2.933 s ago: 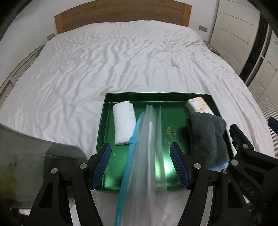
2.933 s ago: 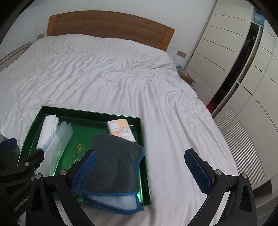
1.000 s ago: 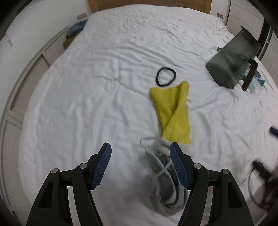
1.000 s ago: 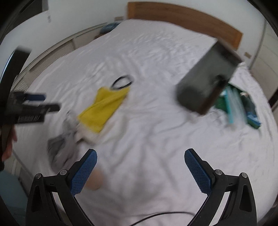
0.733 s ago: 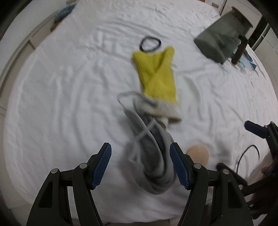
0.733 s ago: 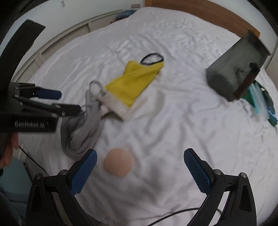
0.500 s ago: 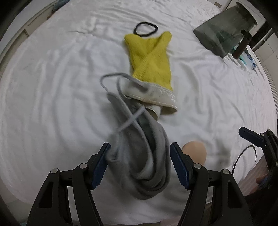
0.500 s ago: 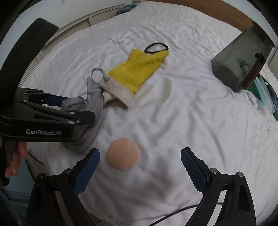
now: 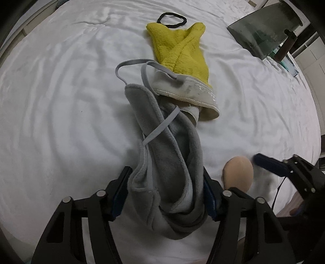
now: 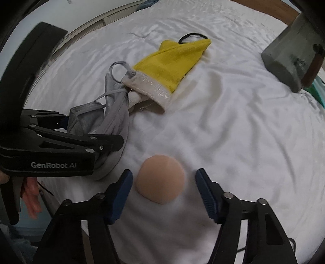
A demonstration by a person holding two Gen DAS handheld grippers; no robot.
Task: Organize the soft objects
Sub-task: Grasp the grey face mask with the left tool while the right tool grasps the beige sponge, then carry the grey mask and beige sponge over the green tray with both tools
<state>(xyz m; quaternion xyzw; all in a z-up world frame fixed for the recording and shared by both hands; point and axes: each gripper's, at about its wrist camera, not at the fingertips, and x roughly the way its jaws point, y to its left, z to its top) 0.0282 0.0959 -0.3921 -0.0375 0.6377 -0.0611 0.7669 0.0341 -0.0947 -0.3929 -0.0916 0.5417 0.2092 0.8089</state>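
Note:
A grey fleece cloth with thin straps lies bunched on the white bed. My left gripper points steeply down and its jaws are closing, both blue pads against the sides of the bunch. A peach round puff sits flat on the sheet between the fingers of my right gripper. These jaws are closing too, with a gap left on each side of the puff. A yellow mitt with a white cuff lies just beyond the grey cloth, and a black hair band lies at its far tip.
A dark translucent box stands on the bed at the far right, with a green tray behind it. A hand holds the left gripper's black frame. The bed's near edge runs just below both grippers.
Both grippers have sunk toward the bed. The left jaws came down around the grey cloth and narrowed. The right jaws narrowed markedly around the peach puff.

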